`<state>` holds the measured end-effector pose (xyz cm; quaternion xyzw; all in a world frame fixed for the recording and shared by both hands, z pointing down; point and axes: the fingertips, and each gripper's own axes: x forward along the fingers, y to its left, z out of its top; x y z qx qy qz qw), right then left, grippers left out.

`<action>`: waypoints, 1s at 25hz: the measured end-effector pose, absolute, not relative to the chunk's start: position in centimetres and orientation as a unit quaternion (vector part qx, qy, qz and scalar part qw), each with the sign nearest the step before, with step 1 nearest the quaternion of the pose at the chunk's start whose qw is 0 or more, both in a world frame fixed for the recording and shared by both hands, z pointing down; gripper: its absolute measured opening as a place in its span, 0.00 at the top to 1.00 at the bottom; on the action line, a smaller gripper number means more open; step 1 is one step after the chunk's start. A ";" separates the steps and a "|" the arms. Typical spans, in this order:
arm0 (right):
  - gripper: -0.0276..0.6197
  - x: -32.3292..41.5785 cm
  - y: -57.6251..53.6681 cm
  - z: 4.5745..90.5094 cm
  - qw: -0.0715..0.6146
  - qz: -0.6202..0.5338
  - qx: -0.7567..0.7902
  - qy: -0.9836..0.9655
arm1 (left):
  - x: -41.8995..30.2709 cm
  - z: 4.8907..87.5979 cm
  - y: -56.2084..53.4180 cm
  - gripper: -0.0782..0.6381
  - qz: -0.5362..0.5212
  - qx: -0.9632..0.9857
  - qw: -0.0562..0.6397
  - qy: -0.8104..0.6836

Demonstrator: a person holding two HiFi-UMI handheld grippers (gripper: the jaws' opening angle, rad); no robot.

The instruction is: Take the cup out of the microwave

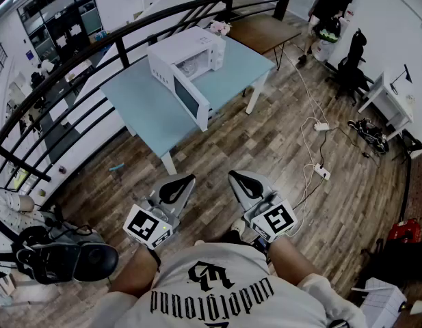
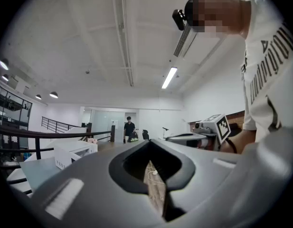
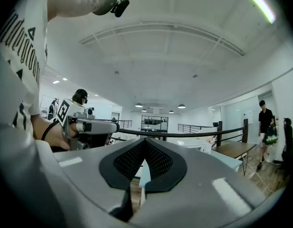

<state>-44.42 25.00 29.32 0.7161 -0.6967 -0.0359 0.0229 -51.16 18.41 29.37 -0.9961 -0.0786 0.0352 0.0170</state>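
While the microwave (image 1: 187,60) sits at 12 o'clock, well apart — I can't make out the cup | left gripper (image 1: 185,181), right gripper (image 1: 236,179) level, both clenched empty.

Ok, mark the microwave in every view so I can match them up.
Head view: microwave top centre, on the blue table, door open.
Left gripper view: low left.
Right gripper view: small, just right of the jaws.
Shared landmark: the standing person in black.
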 end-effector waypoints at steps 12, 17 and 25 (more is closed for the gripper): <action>0.95 -35.1 27.3 29.8 0.023 -0.029 0.740 -0.671 | -43.0 30.1 20.7 0.82 0.018 -0.997 0.013 -0.076; 0.95 -29.6 28.9 29.8 0.022 -0.027 0.727 -0.685 | -36.7 29.9 22.2 0.82 0.018 -0.997 0.012 -0.071; 0.95 -22.2 32.3 29.9 0.017 -0.034 0.718 -0.695 | -28.0 30.1 24.9 0.82 0.022 -0.998 0.016 -0.060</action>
